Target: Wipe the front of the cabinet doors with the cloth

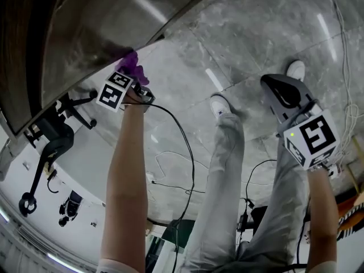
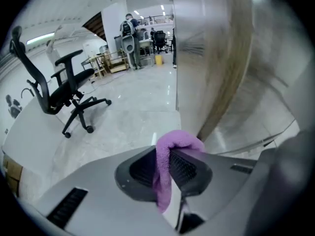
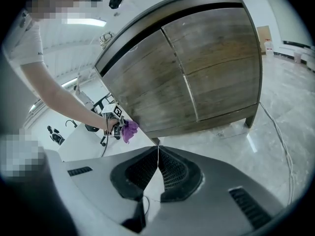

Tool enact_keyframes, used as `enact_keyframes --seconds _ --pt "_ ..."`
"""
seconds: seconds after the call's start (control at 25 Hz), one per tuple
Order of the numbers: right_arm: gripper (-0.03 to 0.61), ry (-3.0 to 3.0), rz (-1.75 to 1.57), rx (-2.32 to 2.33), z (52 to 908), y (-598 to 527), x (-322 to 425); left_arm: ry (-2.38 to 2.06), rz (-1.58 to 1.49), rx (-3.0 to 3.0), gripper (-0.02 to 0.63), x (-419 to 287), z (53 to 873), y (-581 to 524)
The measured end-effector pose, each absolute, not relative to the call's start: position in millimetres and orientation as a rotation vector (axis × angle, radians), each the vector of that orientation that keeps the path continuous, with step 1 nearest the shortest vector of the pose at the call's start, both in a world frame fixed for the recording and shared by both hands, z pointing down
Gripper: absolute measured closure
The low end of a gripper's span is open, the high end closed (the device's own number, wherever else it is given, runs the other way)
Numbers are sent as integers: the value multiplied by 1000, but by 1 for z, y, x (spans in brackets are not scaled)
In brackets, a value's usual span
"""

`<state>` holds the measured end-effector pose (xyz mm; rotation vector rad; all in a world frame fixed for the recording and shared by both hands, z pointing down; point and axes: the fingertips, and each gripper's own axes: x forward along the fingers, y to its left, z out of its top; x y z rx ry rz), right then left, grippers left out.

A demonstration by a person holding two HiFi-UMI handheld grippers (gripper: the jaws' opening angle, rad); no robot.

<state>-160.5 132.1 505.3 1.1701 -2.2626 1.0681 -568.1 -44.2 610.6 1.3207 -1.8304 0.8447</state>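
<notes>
A purple cloth [image 2: 170,151] is pinched between the jaws of my left gripper [image 2: 170,168], which is shut on it. In the head view the cloth [image 1: 133,66] sits at the lower corner of the wooden cabinet [image 1: 85,33], just ahead of my left gripper [image 1: 129,83]. The right gripper view shows the cabinet's two brown doors [image 3: 197,68] from a distance, with the cloth [image 3: 129,130] held at the lower left corner. My right gripper [image 3: 158,156] is shut with nothing in it and hangs away from the cabinet, at the right of the head view [image 1: 278,92].
A black office chair [image 2: 51,95] stands on the grey marble floor [image 1: 239,44] to the left of the cabinet. Black cables [image 1: 182,147] trail over the floor. The person's legs and white shoes [image 1: 220,104] stand between the grippers.
</notes>
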Motion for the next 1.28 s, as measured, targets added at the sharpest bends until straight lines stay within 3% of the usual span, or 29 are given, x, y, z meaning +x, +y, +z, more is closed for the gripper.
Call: enact_keyframes --seconds 0.4,0.84,1.28 --pt "551 -2335 965 1000 437 111 -158 -1936 674 1238 557 -592 512 19" --pt "551 -2455 816 972 263 87 -126 -1681 372 1701 557 -412 312 72" --pt "551 -2500 598 1108 49 133 -115 -1506 195 2166 557 -356 76 92"
